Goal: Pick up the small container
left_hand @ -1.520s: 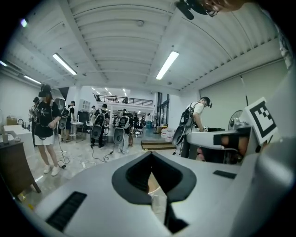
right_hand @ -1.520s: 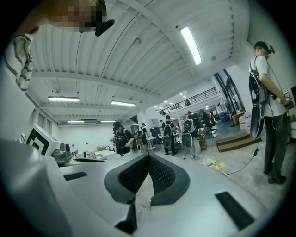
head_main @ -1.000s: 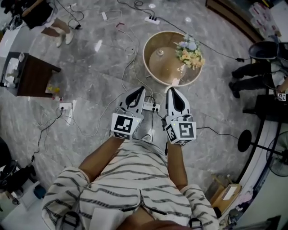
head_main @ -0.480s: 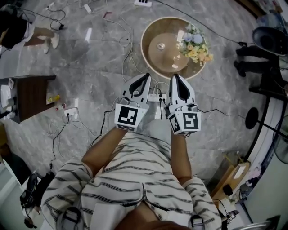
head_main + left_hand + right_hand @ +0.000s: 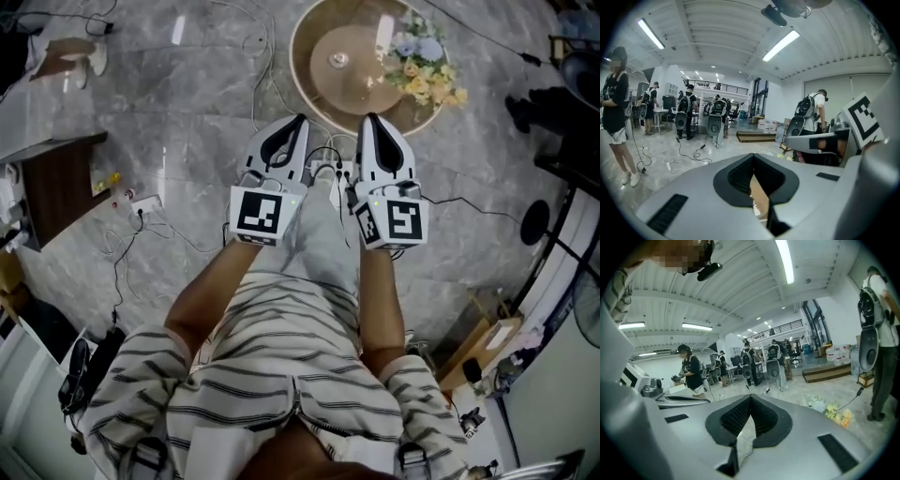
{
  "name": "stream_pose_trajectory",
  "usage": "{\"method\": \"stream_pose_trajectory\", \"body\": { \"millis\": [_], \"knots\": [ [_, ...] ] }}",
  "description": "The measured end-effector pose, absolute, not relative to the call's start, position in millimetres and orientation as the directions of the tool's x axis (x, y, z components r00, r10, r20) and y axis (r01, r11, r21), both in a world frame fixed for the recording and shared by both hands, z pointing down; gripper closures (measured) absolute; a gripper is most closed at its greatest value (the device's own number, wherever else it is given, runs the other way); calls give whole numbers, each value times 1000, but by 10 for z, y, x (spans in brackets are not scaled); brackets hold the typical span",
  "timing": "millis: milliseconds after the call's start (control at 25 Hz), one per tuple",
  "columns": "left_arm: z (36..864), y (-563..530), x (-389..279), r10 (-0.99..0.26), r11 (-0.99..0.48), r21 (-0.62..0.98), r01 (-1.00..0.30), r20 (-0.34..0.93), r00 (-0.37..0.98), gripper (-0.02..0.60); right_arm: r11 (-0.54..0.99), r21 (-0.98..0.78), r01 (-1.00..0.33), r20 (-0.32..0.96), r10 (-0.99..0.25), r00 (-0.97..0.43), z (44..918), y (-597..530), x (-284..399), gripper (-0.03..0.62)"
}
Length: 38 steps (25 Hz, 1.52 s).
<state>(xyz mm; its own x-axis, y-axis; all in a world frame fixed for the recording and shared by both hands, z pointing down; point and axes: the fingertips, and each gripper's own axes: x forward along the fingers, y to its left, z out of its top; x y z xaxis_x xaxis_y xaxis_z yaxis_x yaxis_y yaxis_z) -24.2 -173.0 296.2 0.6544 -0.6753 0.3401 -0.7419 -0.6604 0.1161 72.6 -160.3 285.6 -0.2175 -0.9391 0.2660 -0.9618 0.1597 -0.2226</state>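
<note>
A round tan table (image 5: 305, 70) stands on the grey marble floor ahead of me. On it sits a small pale round container (image 5: 337, 60), with a bunch of flowers (image 5: 427, 70) to its right. My left gripper (image 5: 299, 120) and right gripper (image 5: 368, 119) are held side by side in front of my chest, their tips just short of the table's near rim. Both are shut with nothing between the jaws. In the left gripper view the left gripper (image 5: 752, 155) points level across a hall. The right gripper (image 5: 750, 398) does the same, with the flowers (image 5: 829, 411) low on its right.
Cables and a power strip (image 5: 141, 203) lie on the floor at my left. A dark wooden table (image 5: 56, 183) stands at the left edge, a cardboard box (image 5: 487, 342) and a black stand base (image 5: 536, 223) at the right. Several people stand in the hall.
Both grippers have risen in the head view and come closer to the round table, which has slid towards the top edge. Their jaws have stayed shut.
</note>
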Motion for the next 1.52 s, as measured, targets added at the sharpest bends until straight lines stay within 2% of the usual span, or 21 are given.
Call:
{"method": "stream_pose_trajectory", "body": {
  "millis": [560,1360,1440,1520],
  "knots": [
    [4213,-2107,119,-683,-615,157,-773,384,621,581,158,-218,-963,321,-920,-224,4487,-2238,1059,585],
    [5479,-2468,9,-683,-537,212,-816,458,569,581,169,-153,-974,392,-894,-217,6272,-3000,1130,585],
    [5554,-2466,-2,-682,-537,209,-817,464,566,581,178,-151,-972,400,-889,-224,6383,-3025,1136,570],
    [5615,-2461,-19,-681,-533,208,-820,469,562,581,182,-152,-972,407,-884,-229,6468,-3046,1136,521]
  ]
}}
